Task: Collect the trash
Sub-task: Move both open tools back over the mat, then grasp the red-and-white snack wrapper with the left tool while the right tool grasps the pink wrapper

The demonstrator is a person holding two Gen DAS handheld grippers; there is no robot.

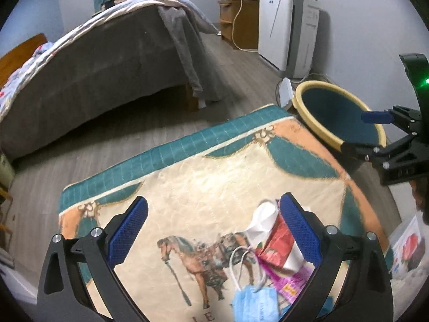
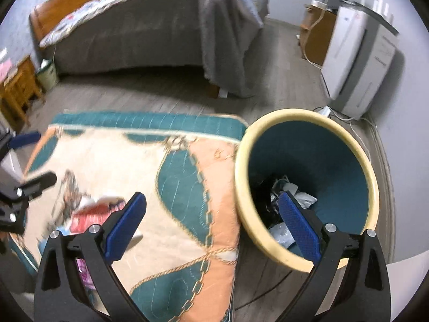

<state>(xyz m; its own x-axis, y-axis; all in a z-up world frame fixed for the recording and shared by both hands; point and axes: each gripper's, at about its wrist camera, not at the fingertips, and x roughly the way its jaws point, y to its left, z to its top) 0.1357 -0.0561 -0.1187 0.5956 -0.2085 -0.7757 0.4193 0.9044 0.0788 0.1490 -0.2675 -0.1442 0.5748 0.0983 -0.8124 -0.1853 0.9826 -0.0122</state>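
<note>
A pile of trash lies on a horse-patterned mat (image 1: 203,182): a red and white wrapper (image 1: 278,238), a pink wrapper (image 1: 292,281) and a blue face mask (image 1: 254,303). My left gripper (image 1: 214,230) hovers open over the mat, and the pile lies by its right finger. A yellow-rimmed teal bin (image 2: 311,185) stands beside the mat (image 2: 150,187), with crumpled trash (image 2: 289,190) at its bottom. My right gripper (image 2: 211,225) is open above the mat's edge and the bin's rim, nothing between its fingers. The red wrapper (image 2: 91,214) shows blurred at its left.
A bed (image 1: 102,61) with grey cover stands behind the mat on the wood floor. A white appliance (image 1: 284,29) and a wooden cabinet (image 1: 236,21) line the wall, cables trailing. A wooden nightstand (image 2: 18,86) and a small bin (image 2: 48,72) sit left. The right gripper (image 1: 359,131) appears over the bin (image 1: 337,112).
</note>
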